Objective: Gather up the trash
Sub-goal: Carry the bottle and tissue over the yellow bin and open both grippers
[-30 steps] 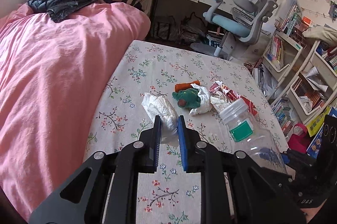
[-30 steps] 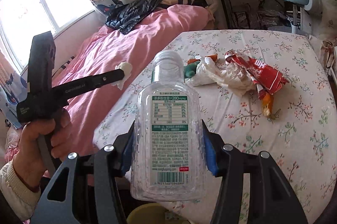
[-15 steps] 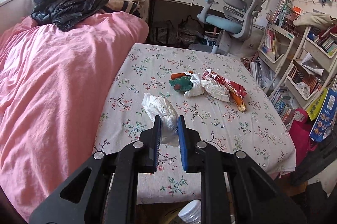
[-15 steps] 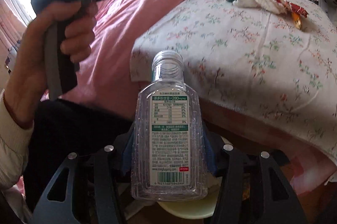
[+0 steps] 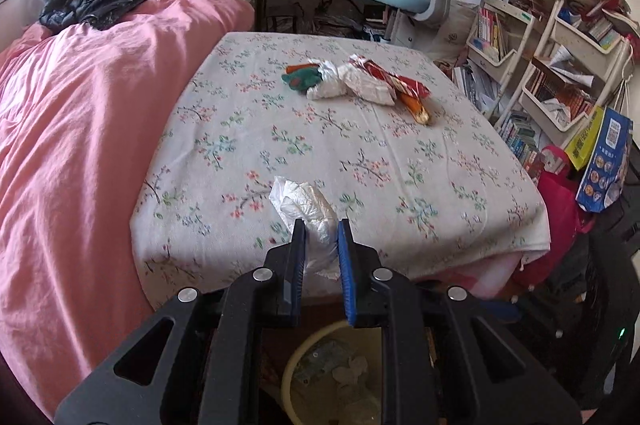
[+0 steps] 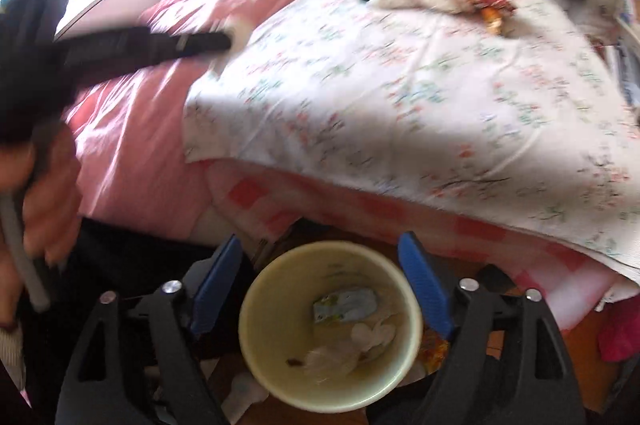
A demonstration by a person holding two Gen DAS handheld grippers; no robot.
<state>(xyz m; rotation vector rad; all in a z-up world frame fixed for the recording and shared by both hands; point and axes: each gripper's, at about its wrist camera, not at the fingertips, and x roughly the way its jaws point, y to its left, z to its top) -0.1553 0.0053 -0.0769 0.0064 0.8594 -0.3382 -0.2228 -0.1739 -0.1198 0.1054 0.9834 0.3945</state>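
1. While my left gripper point(image 5: 320, 245) hangs above the near edge of the table point(image 5: 400, 161), the relation that matters is vertical: the yellow bin point(image 6: 256, 309) stands on the floor directly under and a little behind the fingertips, so I judge the tissue must travel back toward me and down, not forward.
2. My right gripper point(image 6: 320, 277) is already over that bin; its jaws are opening, nothing is between the blue pads, and the round mouth of the bin sits exactly in the gap. The right hand is therefore the nearer one to the bin, but it carries nothing.
3. My left gripper is pressed almost together and pinches the crumpled tissue point(image 5: 308, 209), a soft, white, wrinkled wad whose long axis runs away from me, along the fingers.
4. The table wears a matte floral cloth, slightly creased, which hangs over the edge.
5. The bin is smooth, pale plastic, cylindrical, and already holds scraps of paper and a small blue-green wrapper.
6. Far on the cloth, well apart from both grippers, lies the remaining trash pile point(image 5: 356, 85): a glossy red wrapper, white crumpled paper, and a green and orange piece, lying across my view.
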